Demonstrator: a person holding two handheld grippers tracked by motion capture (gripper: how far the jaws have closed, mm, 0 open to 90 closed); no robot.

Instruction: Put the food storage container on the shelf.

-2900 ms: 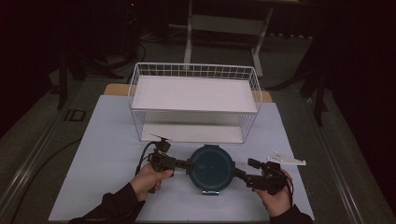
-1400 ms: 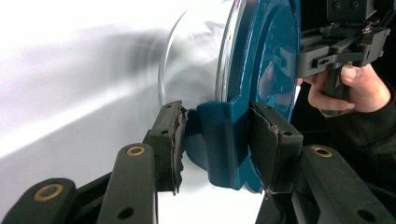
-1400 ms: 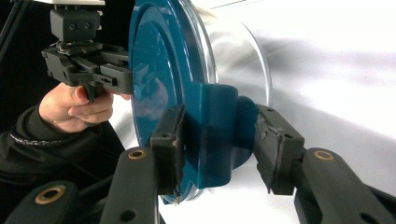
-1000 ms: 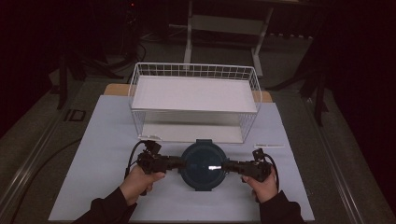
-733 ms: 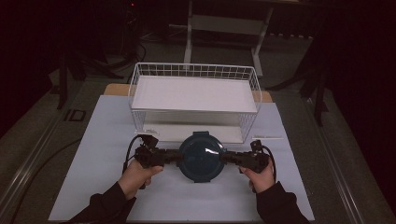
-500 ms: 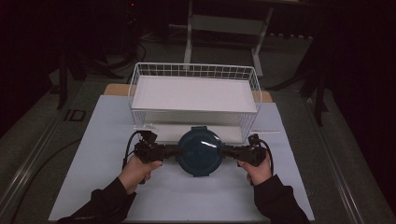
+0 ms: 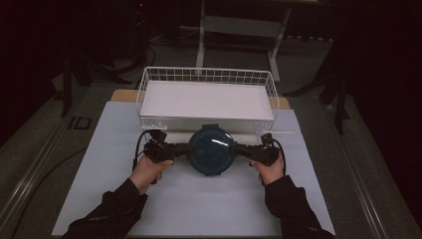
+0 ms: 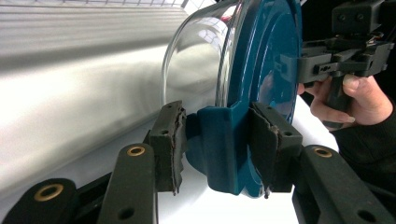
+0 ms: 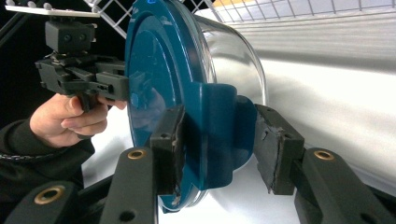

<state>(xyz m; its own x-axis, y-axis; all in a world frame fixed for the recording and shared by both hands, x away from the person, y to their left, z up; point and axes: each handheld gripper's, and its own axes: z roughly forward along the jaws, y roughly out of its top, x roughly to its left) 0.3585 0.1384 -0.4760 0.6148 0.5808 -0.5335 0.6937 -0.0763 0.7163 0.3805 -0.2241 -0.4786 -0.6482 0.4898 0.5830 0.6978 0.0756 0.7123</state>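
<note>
Two-handed carry of a round glass container with a blue lid [image 7: 211, 152], sitting between the grippers just in front of the white wire basket [image 7: 149, 89], over the white table mat [image 7: 99, 149]. Left gripper [image 7: 183, 148] pinches the lid's left side tab [image 8: 223, 149]: both pads press on the blue latch, jaws part-closed around it. Right gripper [image 7: 241, 148] does the same on the opposite tab [image 9: 219, 140]; the near pad [image 9: 169, 149] is clearly on the plastic, the far pad [image 9: 271, 149] looks just off or barely touching, hard to tell exactly. The gripper views show the clear bowl [image 8: 196, 70] under the lid, apparently empty, turned sideways only because the cameras are rolled. Gripping opposite tabs keeps the load balanced and level, and the latches are likely the only flat spots the pads can bite on a round, slick dish. Basket floor [image 7: 206, 99] is bare, so the container probably goes in there; it must be lifted above the near rim first. Risk: a tab slipping if either hand pulls outward.
</note>
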